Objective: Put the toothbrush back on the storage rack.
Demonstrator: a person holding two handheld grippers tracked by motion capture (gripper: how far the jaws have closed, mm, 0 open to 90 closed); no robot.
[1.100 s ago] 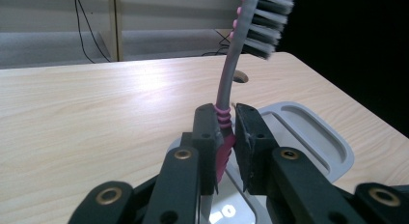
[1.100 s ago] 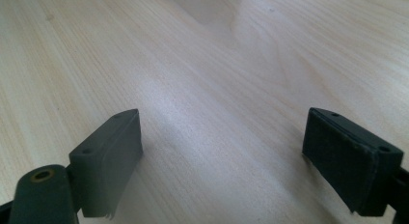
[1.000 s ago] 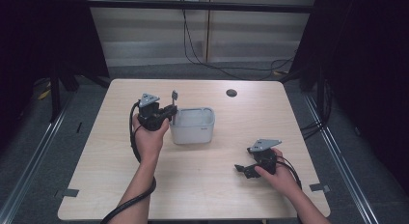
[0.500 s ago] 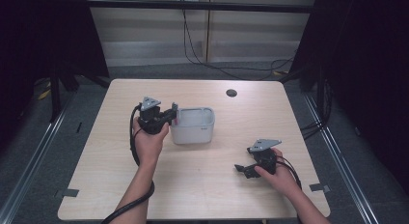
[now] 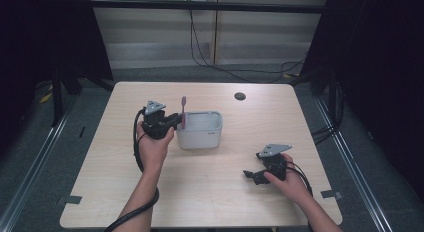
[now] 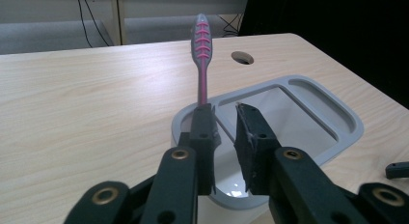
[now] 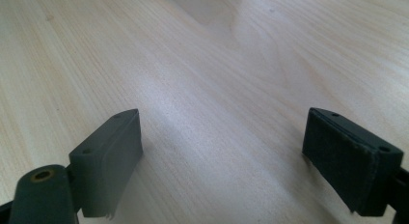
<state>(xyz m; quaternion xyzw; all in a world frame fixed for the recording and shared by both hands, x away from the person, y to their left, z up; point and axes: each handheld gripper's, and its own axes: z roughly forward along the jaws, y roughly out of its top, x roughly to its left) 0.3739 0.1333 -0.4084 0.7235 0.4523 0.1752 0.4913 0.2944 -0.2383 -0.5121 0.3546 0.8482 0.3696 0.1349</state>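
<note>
A pink toothbrush (image 5: 183,112) stands upright at the left end of a grey plastic bin (image 5: 200,138) in the middle of the table. My left gripper (image 5: 175,120) points at it from the left. In the left gripper view the toothbrush (image 6: 202,64) rises just behind the left jaw's tip. A narrow gap shows between the two pads (image 6: 251,137), and nothing is in it. These jaws have just been opening, so the left gripper (image 6: 225,123) is open over the bin's rim (image 6: 348,121). My right gripper (image 5: 252,176) rests low at the table's front right. In its own view the right gripper (image 7: 222,156) stands wide open over bare wood.
A round cable hole (image 5: 240,96) lies in the table top behind the bin. Dark curtains and metal rails flank the table. A cable trails from each gripper along the forearms.
The toothbrush has come down from above the left gripper into the bin's left end. Both hands kept their places.
</note>
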